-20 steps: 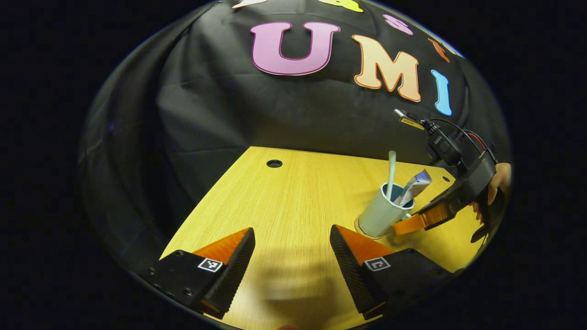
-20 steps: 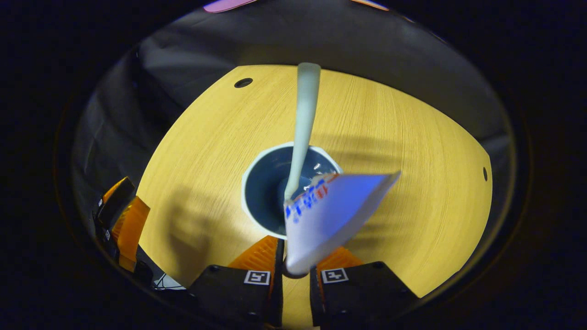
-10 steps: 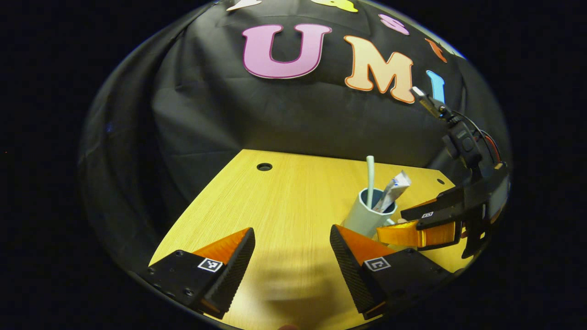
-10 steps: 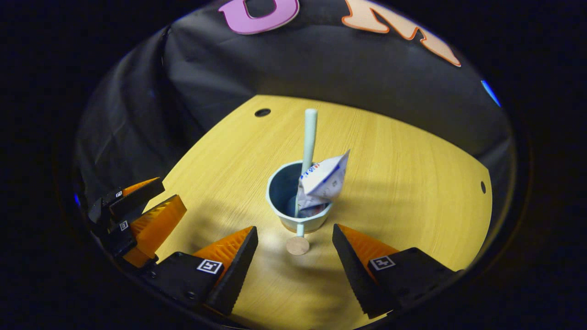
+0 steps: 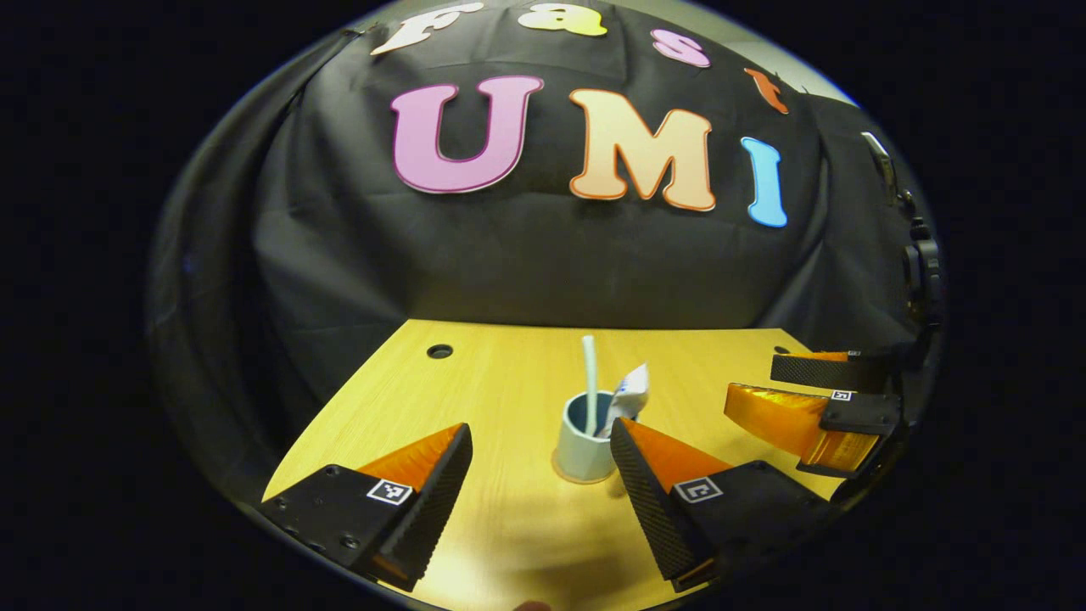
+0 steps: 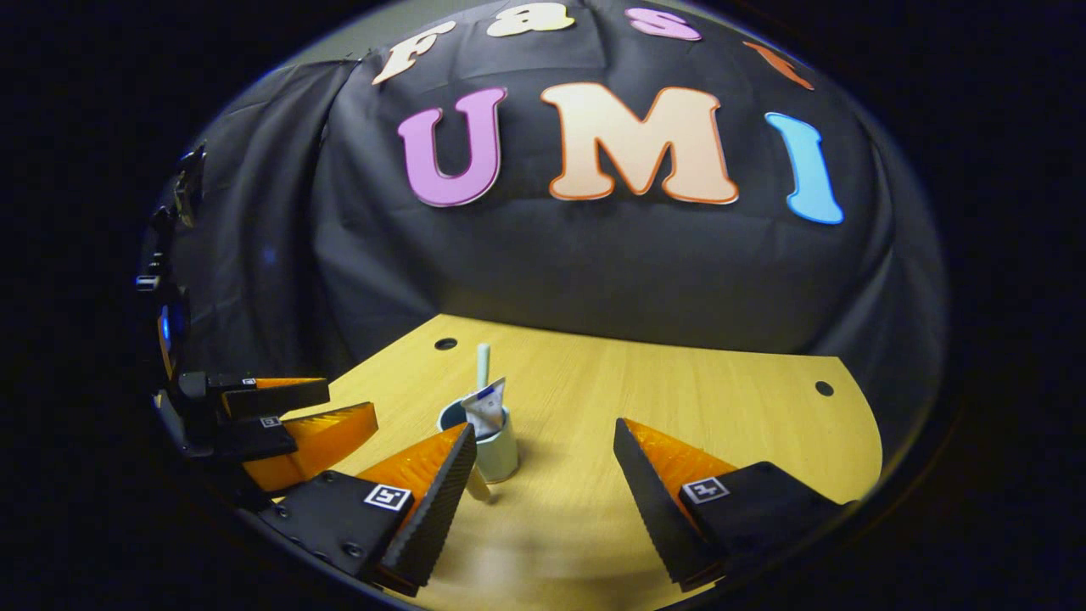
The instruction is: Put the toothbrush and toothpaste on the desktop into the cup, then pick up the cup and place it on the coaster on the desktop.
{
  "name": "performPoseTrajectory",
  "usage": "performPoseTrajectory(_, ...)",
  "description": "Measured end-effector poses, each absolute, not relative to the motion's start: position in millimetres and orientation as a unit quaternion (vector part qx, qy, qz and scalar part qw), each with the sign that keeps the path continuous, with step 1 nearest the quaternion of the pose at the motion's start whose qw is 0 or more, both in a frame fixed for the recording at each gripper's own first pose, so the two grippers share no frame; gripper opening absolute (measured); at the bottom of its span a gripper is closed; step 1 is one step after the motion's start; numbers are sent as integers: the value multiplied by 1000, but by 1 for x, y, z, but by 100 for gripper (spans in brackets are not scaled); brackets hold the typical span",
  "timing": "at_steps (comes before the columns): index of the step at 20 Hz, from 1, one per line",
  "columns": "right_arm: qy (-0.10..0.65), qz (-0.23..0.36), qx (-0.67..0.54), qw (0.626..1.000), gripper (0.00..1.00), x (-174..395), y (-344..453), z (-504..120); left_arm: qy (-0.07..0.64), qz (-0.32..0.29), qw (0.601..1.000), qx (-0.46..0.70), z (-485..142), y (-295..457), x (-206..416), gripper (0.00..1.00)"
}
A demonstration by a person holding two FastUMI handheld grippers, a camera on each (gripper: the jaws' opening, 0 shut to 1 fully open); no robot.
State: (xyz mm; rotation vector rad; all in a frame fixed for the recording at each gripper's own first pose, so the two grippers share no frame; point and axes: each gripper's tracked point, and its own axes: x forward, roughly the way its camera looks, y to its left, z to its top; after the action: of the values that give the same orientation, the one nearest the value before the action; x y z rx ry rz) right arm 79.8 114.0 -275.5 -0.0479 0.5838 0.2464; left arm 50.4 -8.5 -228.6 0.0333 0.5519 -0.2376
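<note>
A pale cup stands upright on the yellow wooden desktop, on what looks like a thin tan coaster showing at its base. A pale green toothbrush and a white toothpaste tube stick up out of it. My left gripper is open, with the cup just beyond its right finger. My right gripper hangs open to the right of the cup. In the right gripper view the cup, toothbrush and toothpaste stand behind the left finger of the open right gripper. There the left gripper is at the far left.
The desktop has small round holes near its back left corner and at its right edge. Black cloth walls close off the back and the sides. Bare wood lies to the right of the cup.
My right gripper has let go of the toothpaste, which now rests in the cup, and has opened and drawn back. Both views have pulled away and tilted up, so the cup looks smaller.
</note>
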Motion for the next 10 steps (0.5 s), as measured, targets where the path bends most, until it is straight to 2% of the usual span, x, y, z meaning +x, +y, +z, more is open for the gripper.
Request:
performPoseTrajectory(5, 230, 72, -7, 971, 100, 71, 59, -235, 219, -121, 968, 4, -190, -44, 53, 95)
performPoseTrajectory(10, 217, 51, 11, 975, 99, 61, 29, -217, 189, -119, 975, 3, -167, -58, 52, 95)
